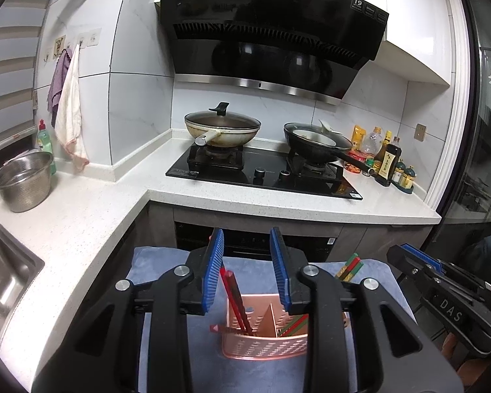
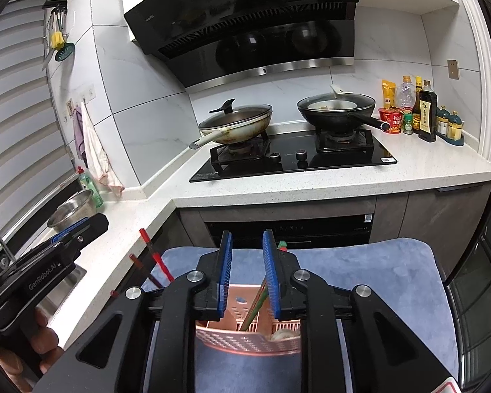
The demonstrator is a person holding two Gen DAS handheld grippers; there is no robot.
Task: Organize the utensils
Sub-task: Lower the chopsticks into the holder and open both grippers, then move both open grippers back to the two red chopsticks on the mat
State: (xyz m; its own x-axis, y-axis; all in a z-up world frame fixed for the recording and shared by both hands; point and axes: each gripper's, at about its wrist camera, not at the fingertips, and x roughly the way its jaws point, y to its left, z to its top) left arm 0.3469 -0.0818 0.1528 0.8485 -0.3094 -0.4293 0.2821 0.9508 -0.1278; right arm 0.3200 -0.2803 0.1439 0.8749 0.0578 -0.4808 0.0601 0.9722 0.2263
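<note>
A pink perforated utensil holder (image 1: 265, 344) with a middle divider stands on a blue cloth (image 1: 160, 262). Red chopsticks (image 1: 232, 291) lean in its left compartment, right beside the left pad, and my left gripper (image 1: 247, 242) stands open over them. Red-and-green chopsticks (image 1: 350, 267) stand in the right compartment. In the right wrist view my right gripper (image 2: 247, 239) is open above the holder (image 2: 248, 340). The green chopsticks (image 2: 255, 304) rise close to its right pad, and nothing is pinched. The left gripper (image 2: 81, 226) and the red chopsticks (image 2: 154, 255) show at the left.
Behind the cloth (image 2: 376, 278) runs an L-shaped white counter (image 1: 278, 203) with a black hob (image 1: 265, 173) and two lidded woks. A steel colander bowl (image 1: 23, 180) and a sink (image 1: 3, 271) lie at the left. Condiment bottles (image 2: 422, 111) stand at the right. A hand (image 2: 45, 344) holds the left gripper.
</note>
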